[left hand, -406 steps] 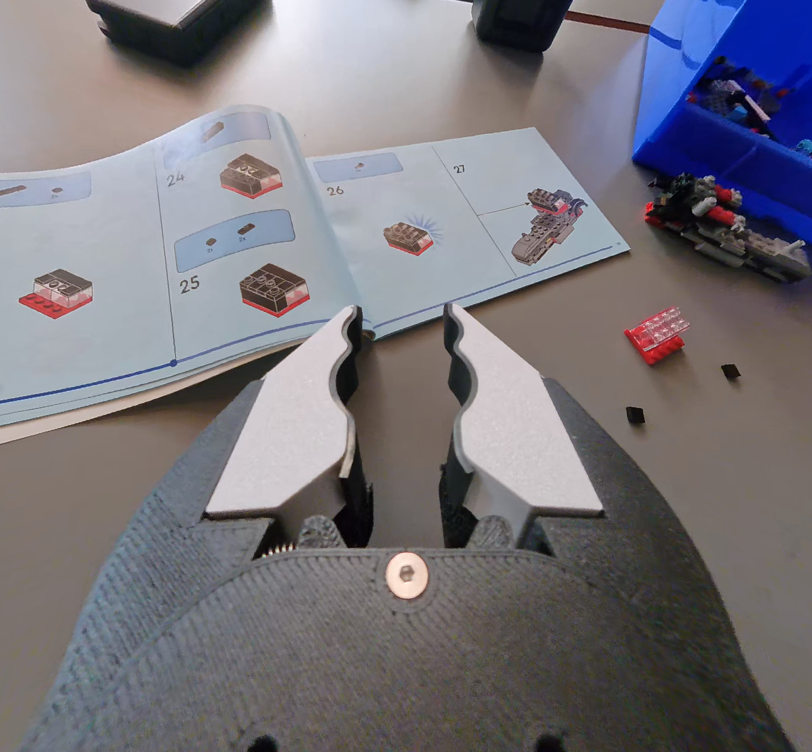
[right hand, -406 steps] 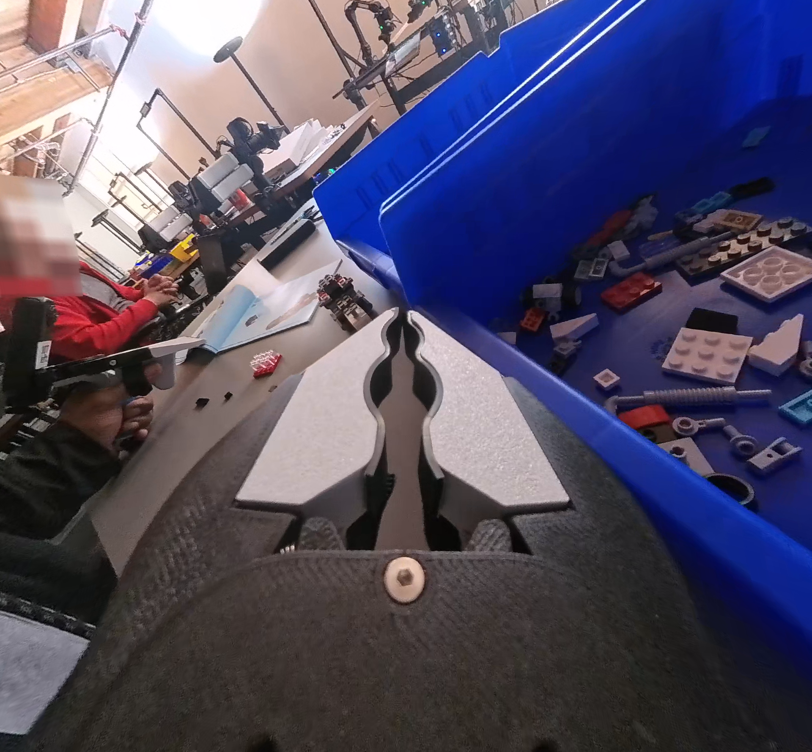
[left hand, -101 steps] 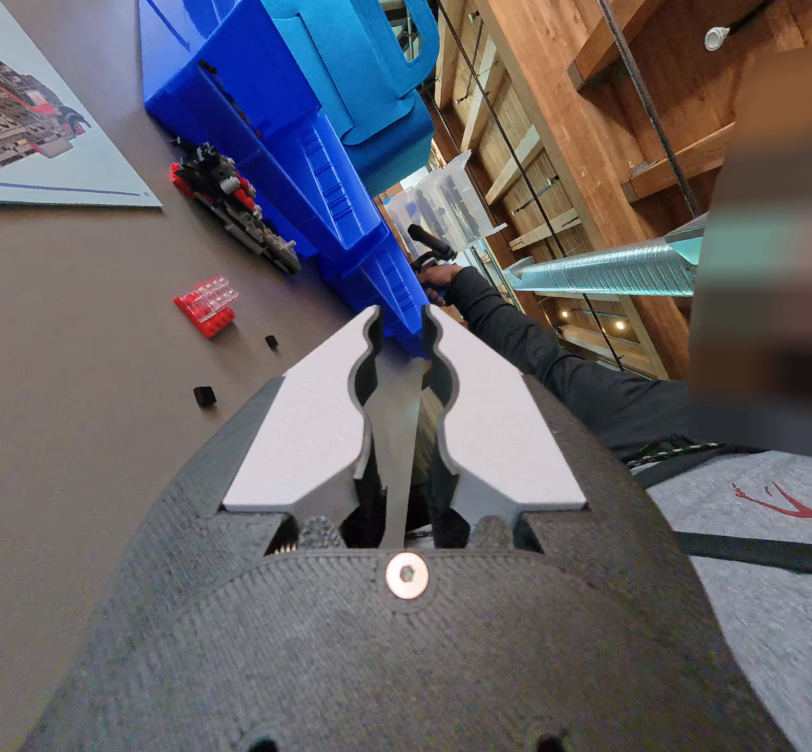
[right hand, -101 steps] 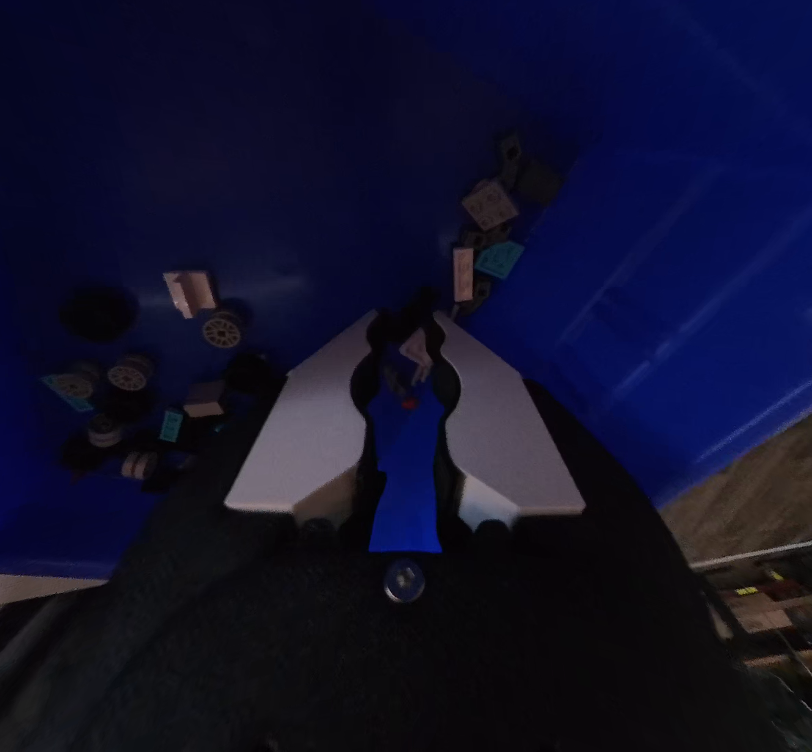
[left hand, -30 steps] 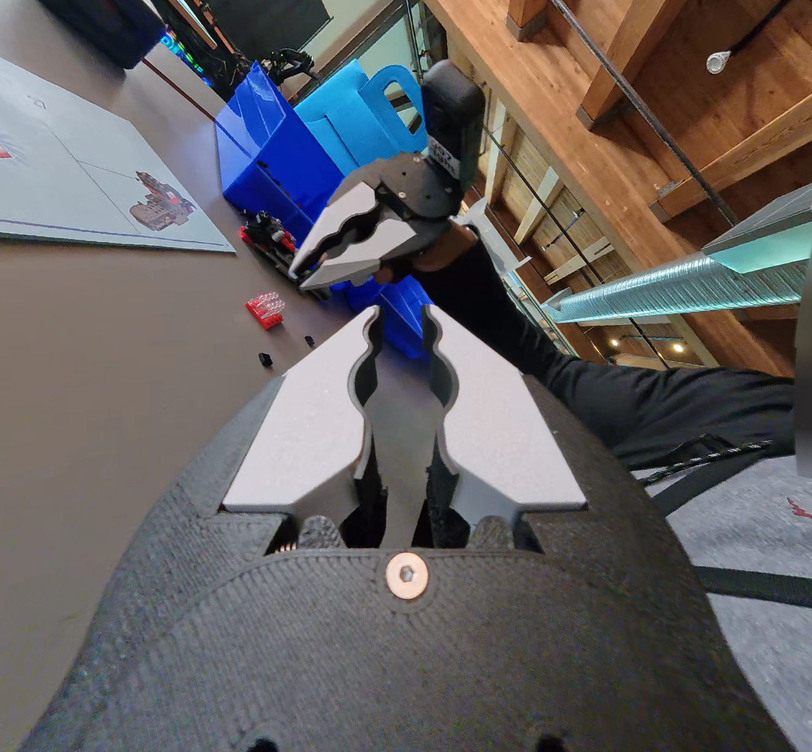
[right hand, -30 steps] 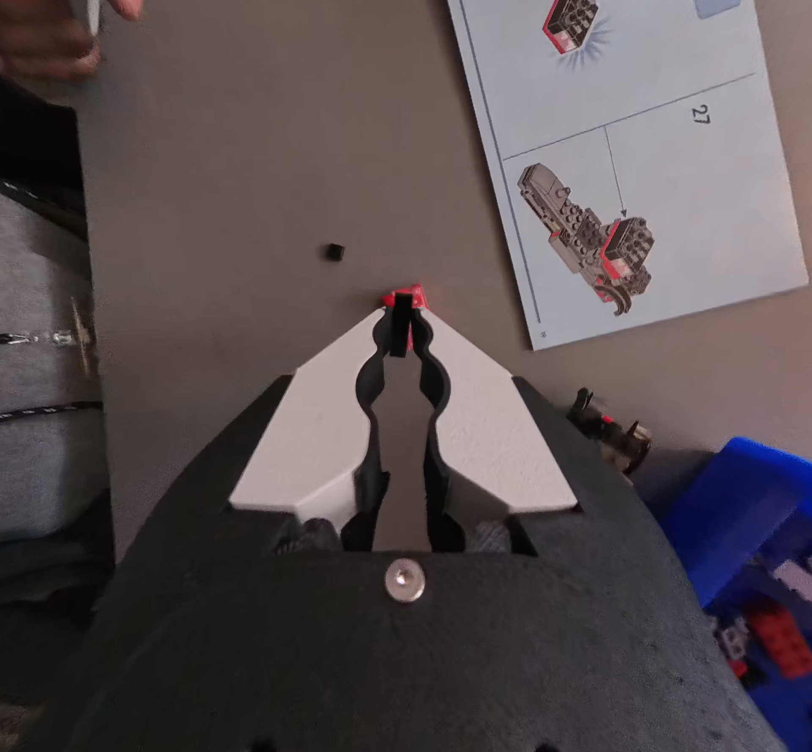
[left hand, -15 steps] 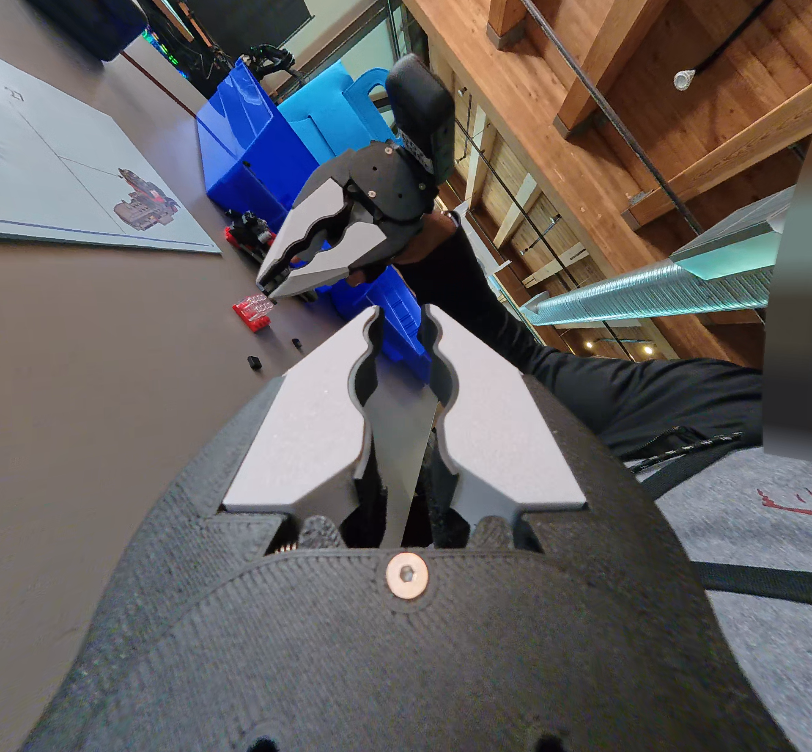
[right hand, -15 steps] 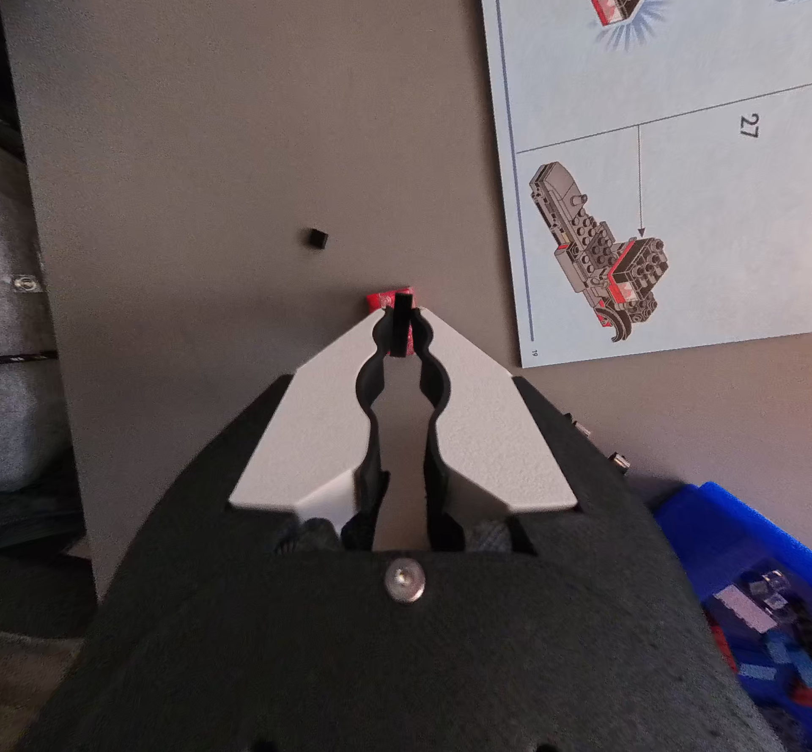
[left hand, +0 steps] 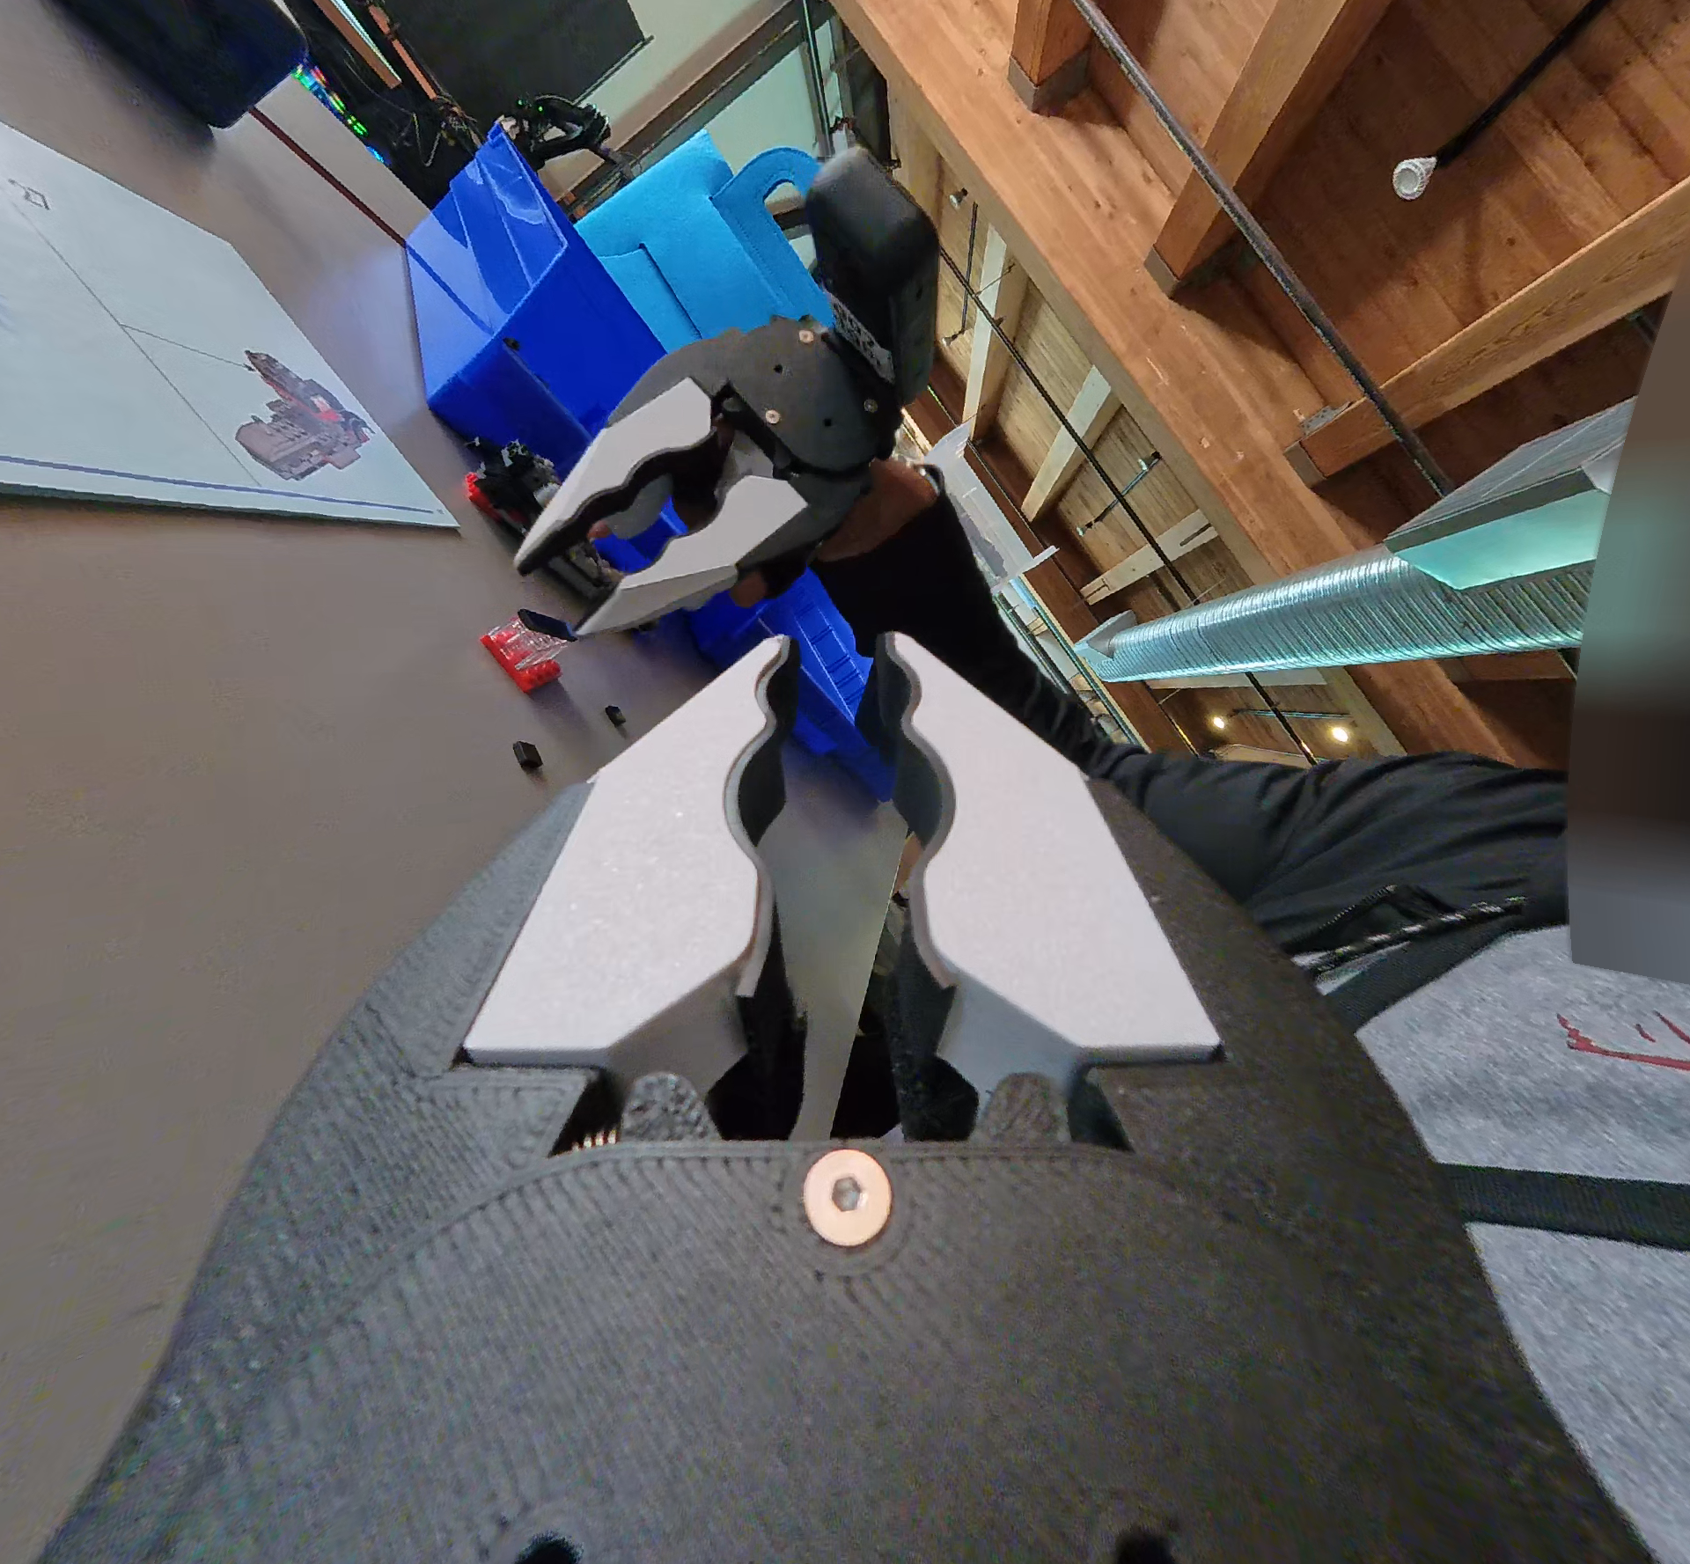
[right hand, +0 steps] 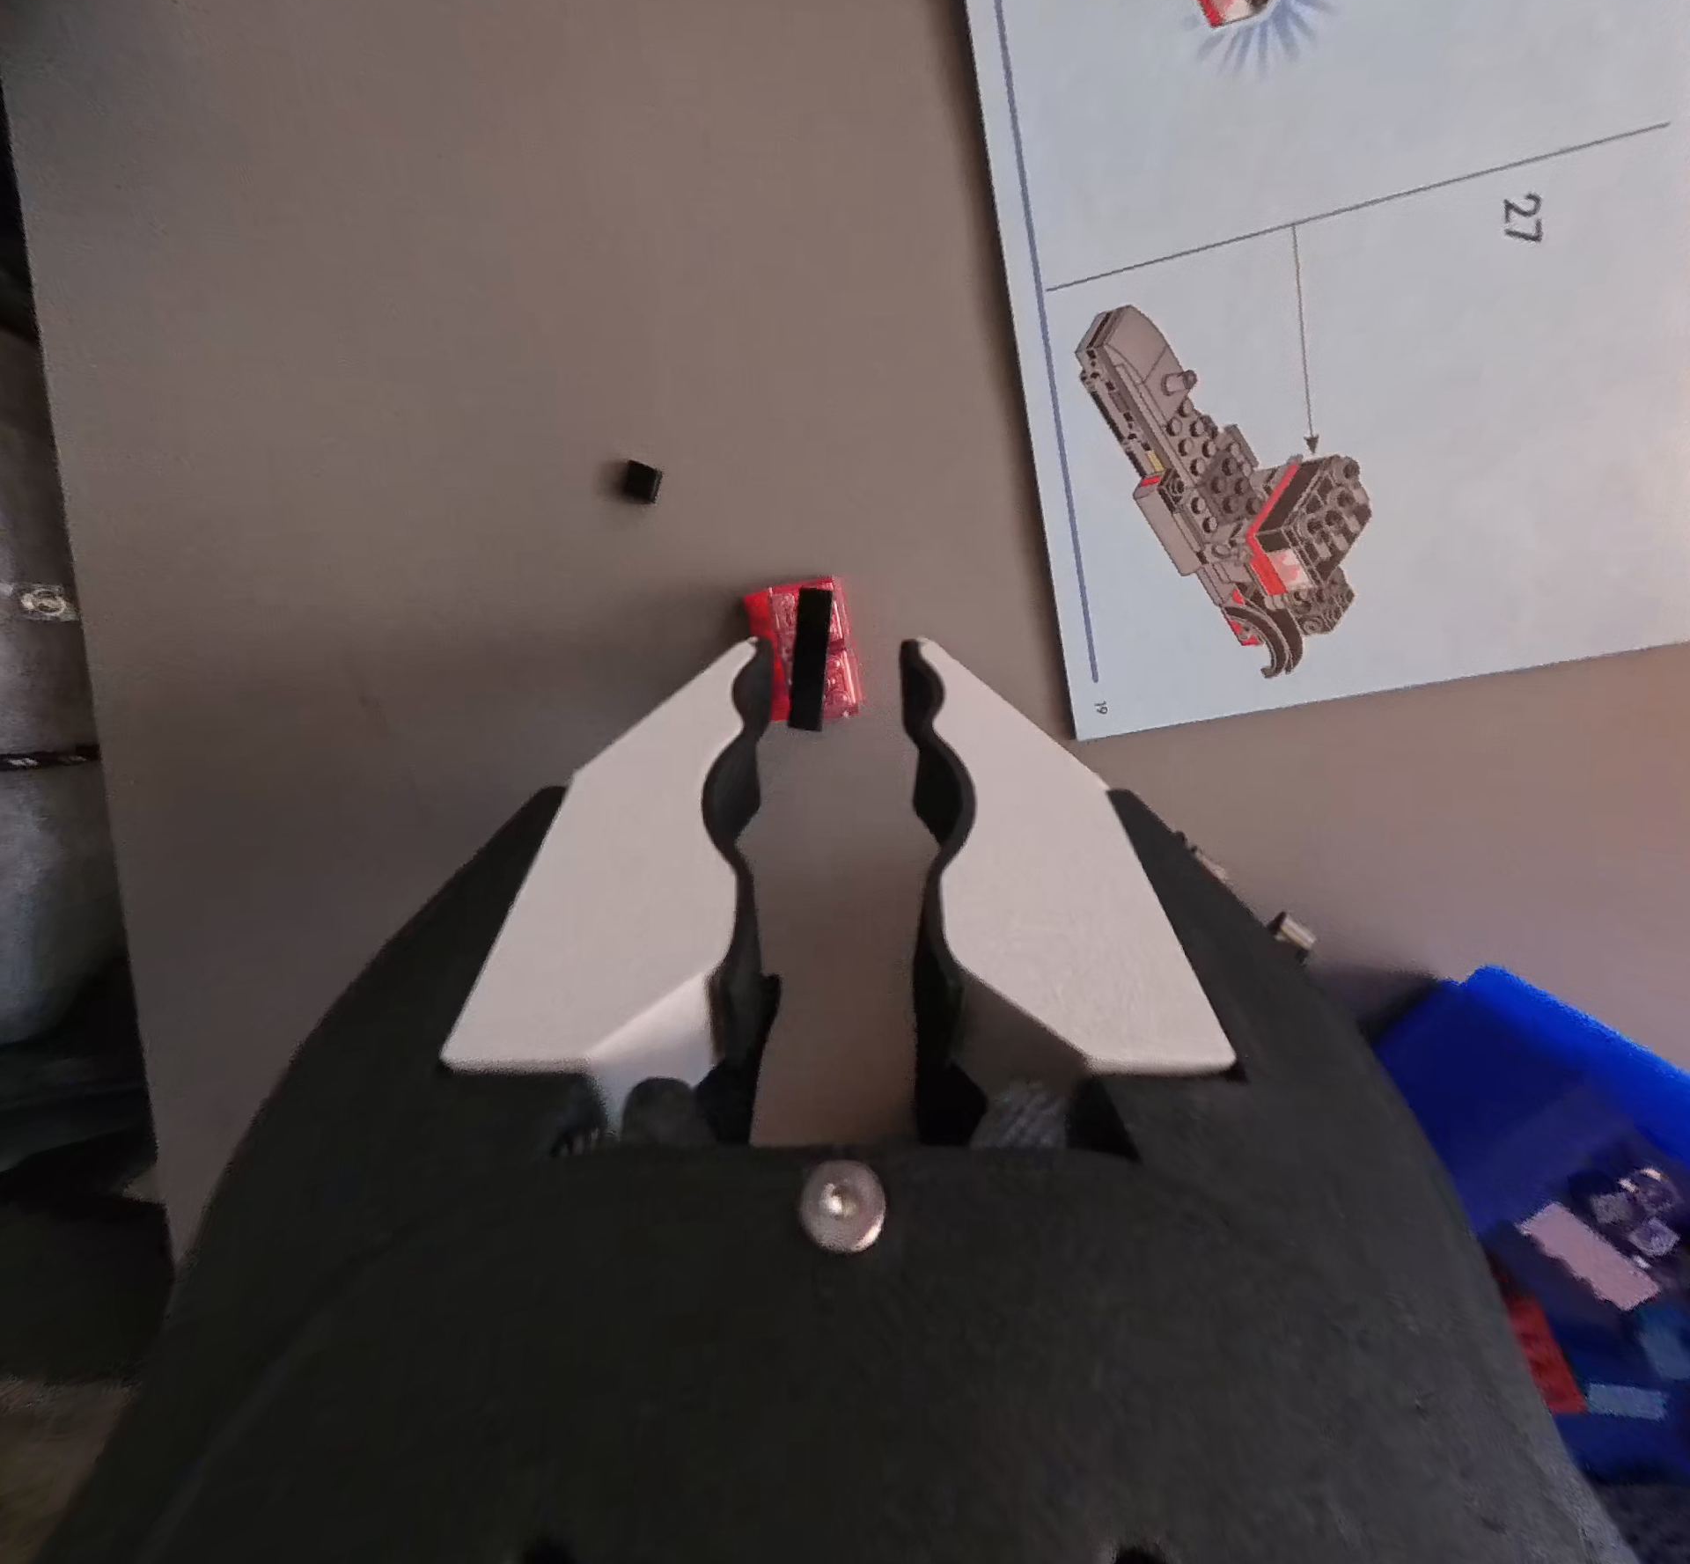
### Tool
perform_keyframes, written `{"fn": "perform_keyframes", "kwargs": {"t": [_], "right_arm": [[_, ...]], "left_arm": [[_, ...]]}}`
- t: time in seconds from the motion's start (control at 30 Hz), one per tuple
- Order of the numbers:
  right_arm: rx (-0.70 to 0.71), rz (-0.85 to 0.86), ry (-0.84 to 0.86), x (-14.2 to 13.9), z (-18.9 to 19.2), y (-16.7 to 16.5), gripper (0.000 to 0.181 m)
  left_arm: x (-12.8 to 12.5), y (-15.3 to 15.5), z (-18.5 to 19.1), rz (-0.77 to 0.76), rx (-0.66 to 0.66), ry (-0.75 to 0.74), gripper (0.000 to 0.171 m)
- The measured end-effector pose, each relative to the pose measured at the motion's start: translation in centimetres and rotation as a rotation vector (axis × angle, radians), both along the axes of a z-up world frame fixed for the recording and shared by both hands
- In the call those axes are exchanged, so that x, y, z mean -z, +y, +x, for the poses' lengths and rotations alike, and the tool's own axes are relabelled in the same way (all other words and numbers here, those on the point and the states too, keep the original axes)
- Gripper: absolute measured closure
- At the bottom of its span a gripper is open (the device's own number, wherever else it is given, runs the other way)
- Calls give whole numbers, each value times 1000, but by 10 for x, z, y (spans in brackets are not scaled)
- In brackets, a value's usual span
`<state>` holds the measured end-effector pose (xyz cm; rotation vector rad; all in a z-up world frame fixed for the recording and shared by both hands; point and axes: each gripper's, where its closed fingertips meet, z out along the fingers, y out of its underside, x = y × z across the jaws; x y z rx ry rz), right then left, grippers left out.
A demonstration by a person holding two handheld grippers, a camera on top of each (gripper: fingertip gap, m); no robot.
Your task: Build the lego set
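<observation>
A small red plate topped with clear bricks (right hand: pixel 846 679) lies on the grey table (right hand: pixel 411 286). A thin black plate (right hand: pixel 812 661) rests on top of it. My right gripper (right hand: pixel 828 647) is open just above them, its tips on either side and clear of the black plate. In the left wrist view the right gripper (left hand: pixel 553 596) hovers over the red piece (left hand: pixel 521 656) with the black plate (left hand: pixel 546 622) at its lower tip. My left gripper (left hand: pixel 837 651) is off to the side above the table, fingers slightly apart and empty.
The open instruction booklet (right hand: pixel 1326 148) lies right of the red piece. A small black piece (right hand: pixel 637 480) lies beyond it; two show in the left wrist view (left hand: pixel 526 754). A blue parts bin (left hand: pixel 521 331) and a partly built model (left hand: pixel 512 473) stand behind. Tip to tip, the grippers are about 15 centimeters apart. The small black piece (right hand: pixel 637 480) lies some 6 centimeters from my right tips, 12 centimeters from my left tips. Seen from the left wrist view (left hand: pixel 525 760) as well.
My right gripper has opened and let go of the black plate, which now sits on the red piece. The left gripper has barely moved.
</observation>
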<state>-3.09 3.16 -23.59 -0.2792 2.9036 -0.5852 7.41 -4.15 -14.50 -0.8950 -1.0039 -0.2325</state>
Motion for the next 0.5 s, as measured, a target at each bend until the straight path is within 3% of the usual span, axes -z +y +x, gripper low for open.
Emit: {"fn": "perform_keyframes", "kwargs": {"t": [0.23,0.5], "right_arm": [[51,-84,-20,13,9,4,150],[131,-163,-39,12,3,2,162]], "left_arm": [[1,0,-3,-1,4,-6,155],[9,3,-16,-8,13,-71,155]]}}
